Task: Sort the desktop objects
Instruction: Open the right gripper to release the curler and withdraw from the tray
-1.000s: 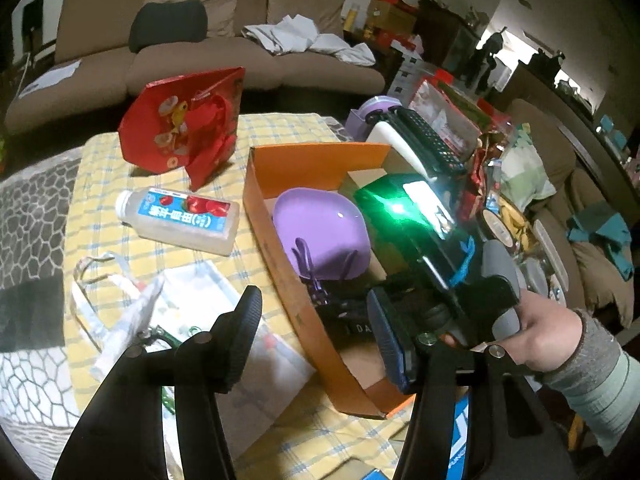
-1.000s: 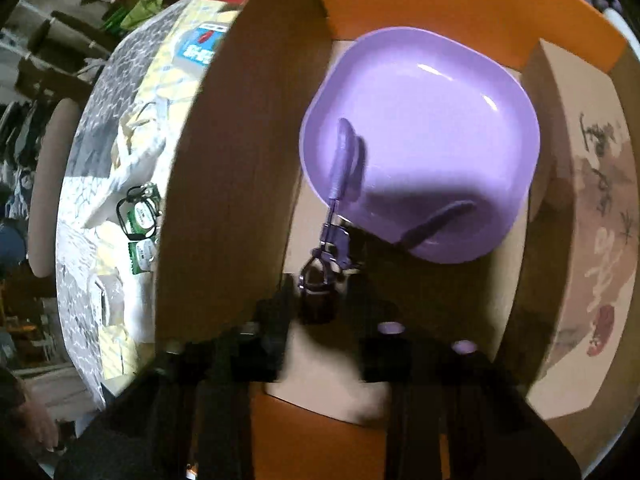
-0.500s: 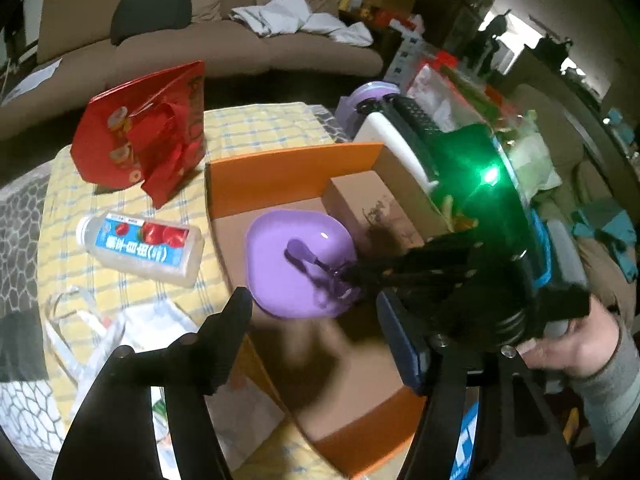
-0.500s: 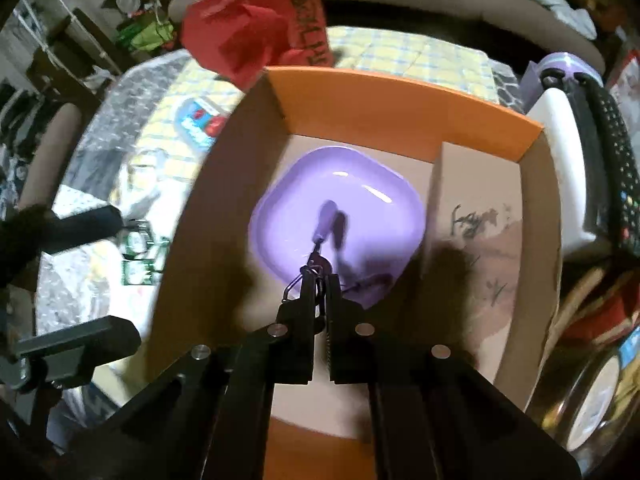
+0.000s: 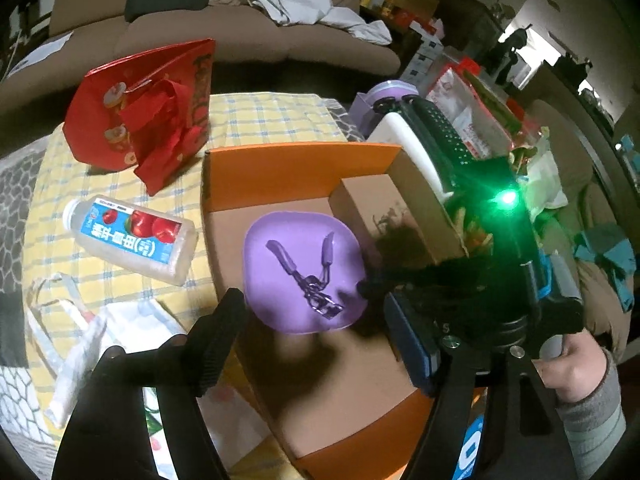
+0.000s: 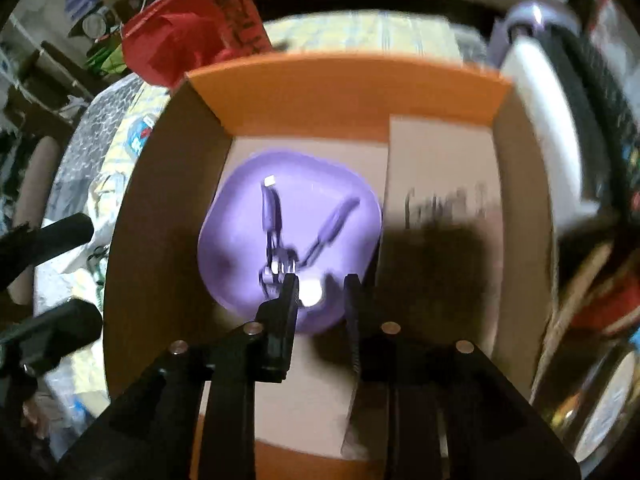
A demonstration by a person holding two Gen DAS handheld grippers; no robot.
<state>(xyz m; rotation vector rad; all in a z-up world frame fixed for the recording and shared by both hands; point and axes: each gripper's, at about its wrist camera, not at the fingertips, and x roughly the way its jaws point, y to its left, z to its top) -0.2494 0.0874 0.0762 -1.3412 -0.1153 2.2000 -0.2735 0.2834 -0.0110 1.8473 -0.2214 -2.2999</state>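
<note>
Purple eyelash curler [image 5: 310,276] lies inside the purple plate [image 5: 264,312]; my right gripper [image 6: 320,286] is opening just above it, holding nothing. It looks light, stiff, slippery; I would grip its handles.

Motion blur smears the brown carton's [image 6: 440,208] printed marks and the eyelash curler [image 6: 280,240] beyond reading.

Black hand-held gripper [image 6: 320,280], grey sleeve [image 5: 592,420]
</note>
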